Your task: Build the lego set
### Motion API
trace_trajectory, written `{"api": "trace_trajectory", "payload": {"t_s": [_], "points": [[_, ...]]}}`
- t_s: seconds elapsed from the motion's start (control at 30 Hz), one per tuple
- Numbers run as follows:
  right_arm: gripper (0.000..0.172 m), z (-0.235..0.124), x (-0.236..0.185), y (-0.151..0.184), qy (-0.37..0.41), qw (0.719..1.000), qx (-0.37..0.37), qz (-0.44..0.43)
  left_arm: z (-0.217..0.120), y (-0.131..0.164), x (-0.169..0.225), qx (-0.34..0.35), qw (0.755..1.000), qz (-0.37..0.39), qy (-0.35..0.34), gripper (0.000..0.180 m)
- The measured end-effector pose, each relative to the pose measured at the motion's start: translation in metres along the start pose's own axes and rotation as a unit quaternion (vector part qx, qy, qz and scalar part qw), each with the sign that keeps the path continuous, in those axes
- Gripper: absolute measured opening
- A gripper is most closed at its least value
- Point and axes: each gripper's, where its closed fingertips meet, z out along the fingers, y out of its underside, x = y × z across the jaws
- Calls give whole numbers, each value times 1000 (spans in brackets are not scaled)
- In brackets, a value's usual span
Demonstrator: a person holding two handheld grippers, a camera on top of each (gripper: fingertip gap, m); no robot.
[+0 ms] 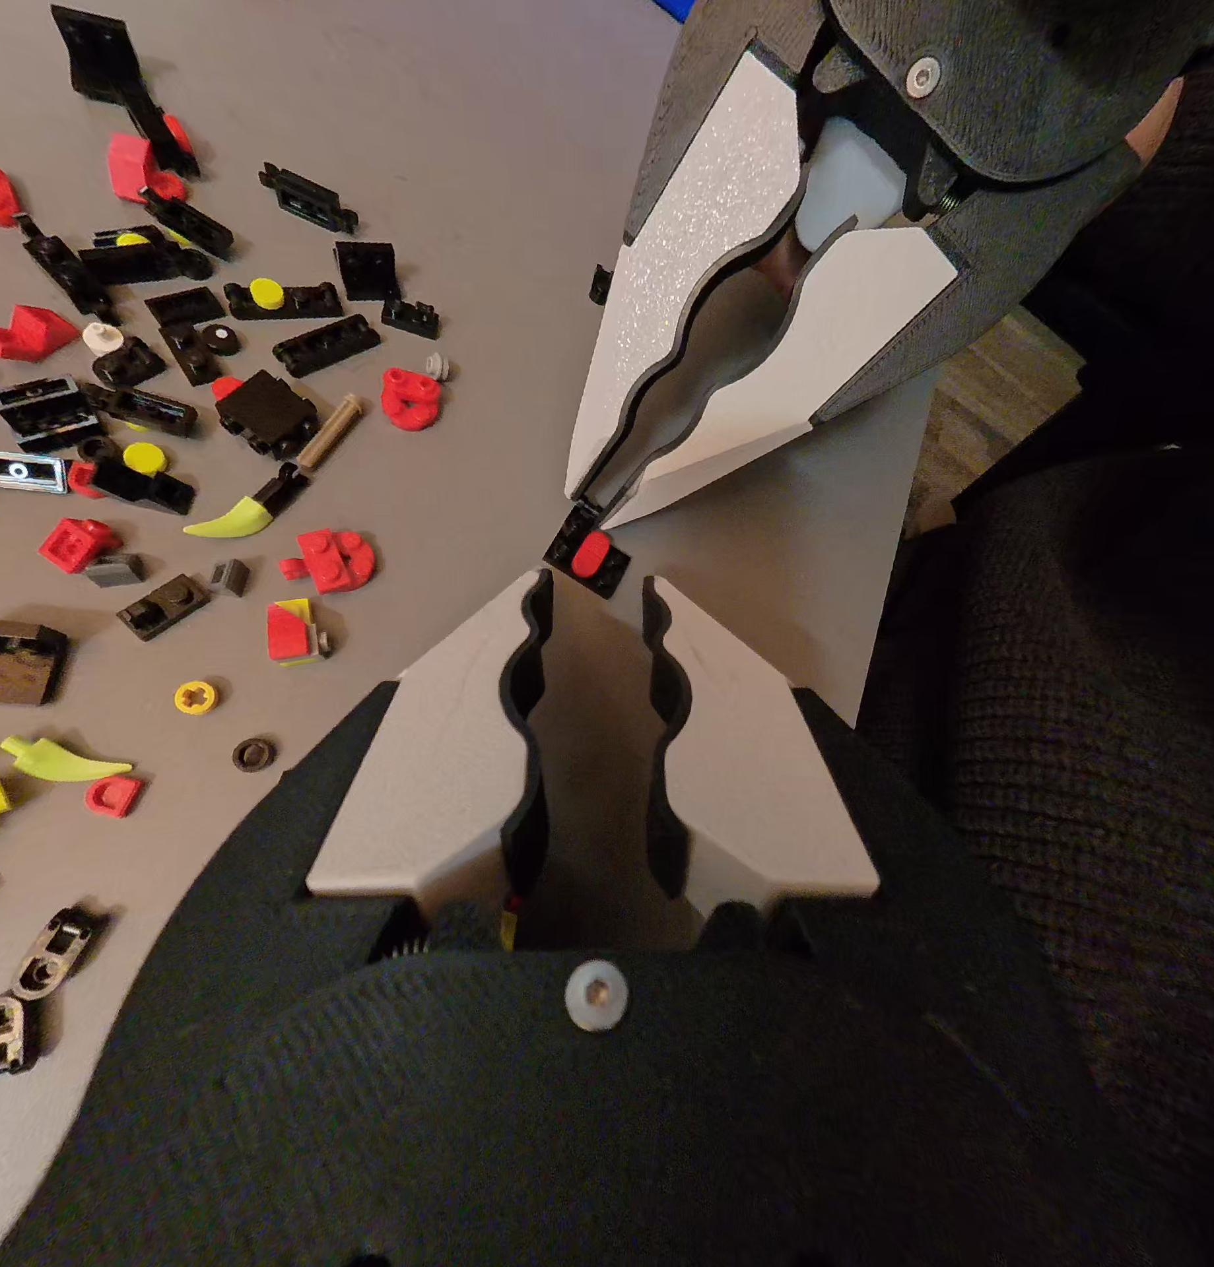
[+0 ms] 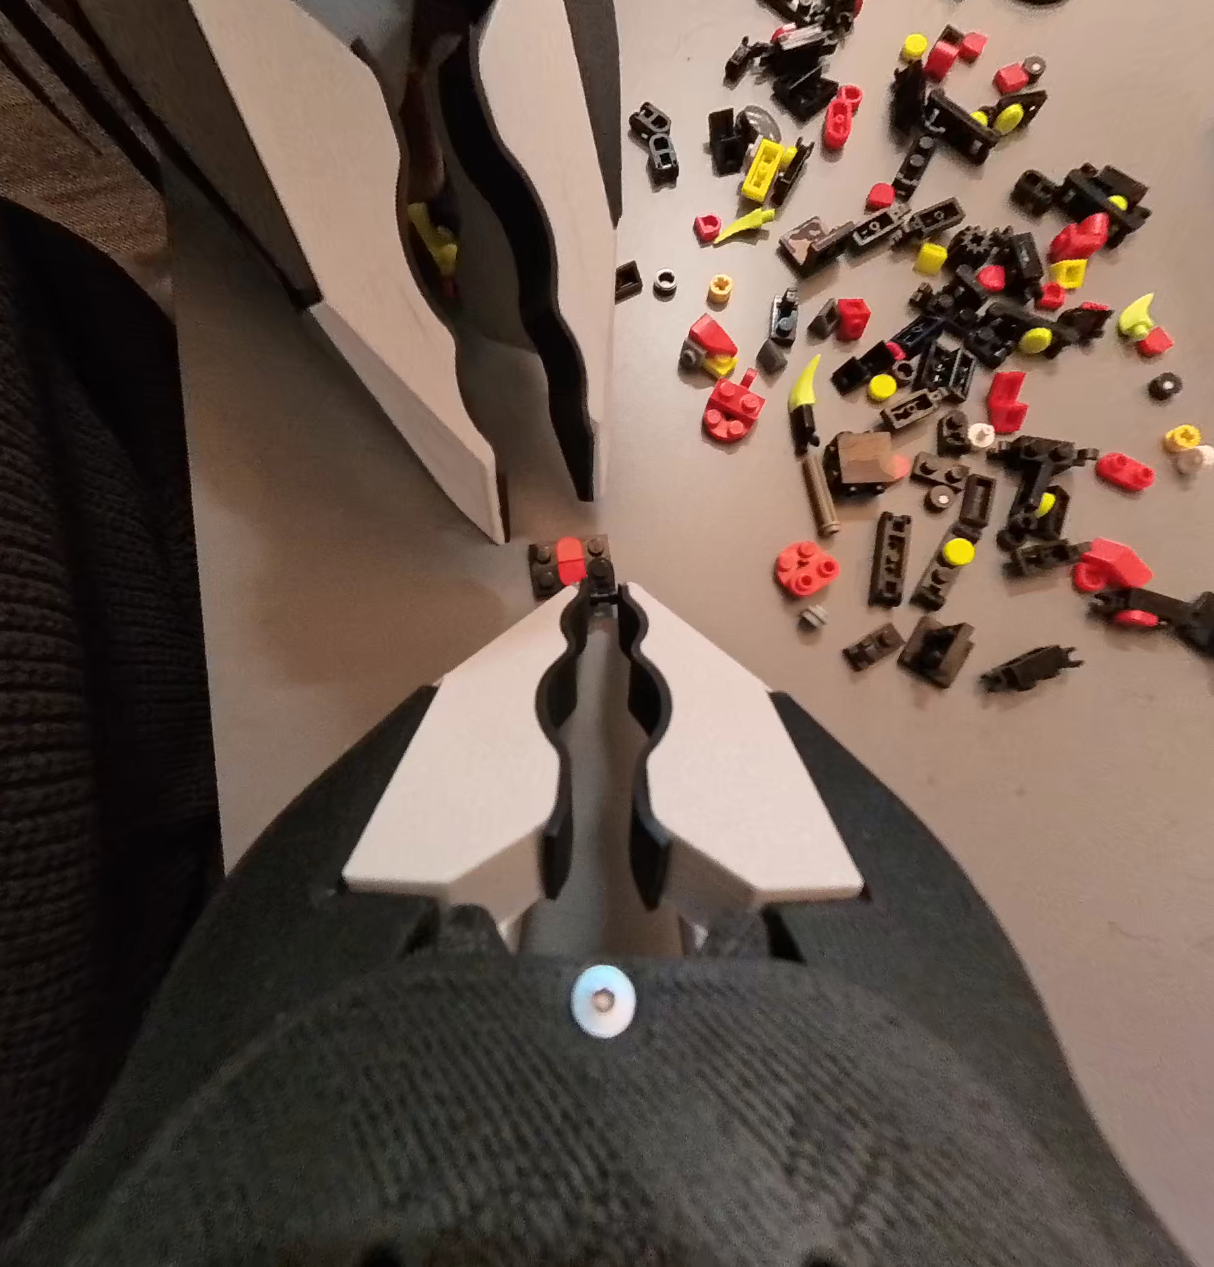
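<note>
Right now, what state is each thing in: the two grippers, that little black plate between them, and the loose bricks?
Left gripper: open, holding nothing, tips just short of the black plate.
Right gripper: shut on a small black piece at the plate's edge.
Black plate: flat on the table, red tile on top.
Loose bricks: scattered, lying apart from both grippers.

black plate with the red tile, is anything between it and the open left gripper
Nothing visible: the left gripper stands open right before the black plate, bare table between. The right gripper pinches a small black piece at the plate's far side.
</note>
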Motion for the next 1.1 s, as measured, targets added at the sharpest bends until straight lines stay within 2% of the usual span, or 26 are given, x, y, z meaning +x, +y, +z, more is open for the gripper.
{"api": "trace_trajectory", "payload": {"t_s": [0.03, 0.67, 1.1], "points": [[6, 0, 0, 0, 0, 1000, 0, 0, 0, 0, 0, 0, 1000, -1, 1, 24], [12, -3, 1, -1, -12, 1000, 14, 11, 0, 1, 2, -3, 1000, -7, 9, 27], [2, -1, 1, 1, -24, 999, 12, 20, 4, 2, 8, -5, 999, -21, 31, 33]]}}
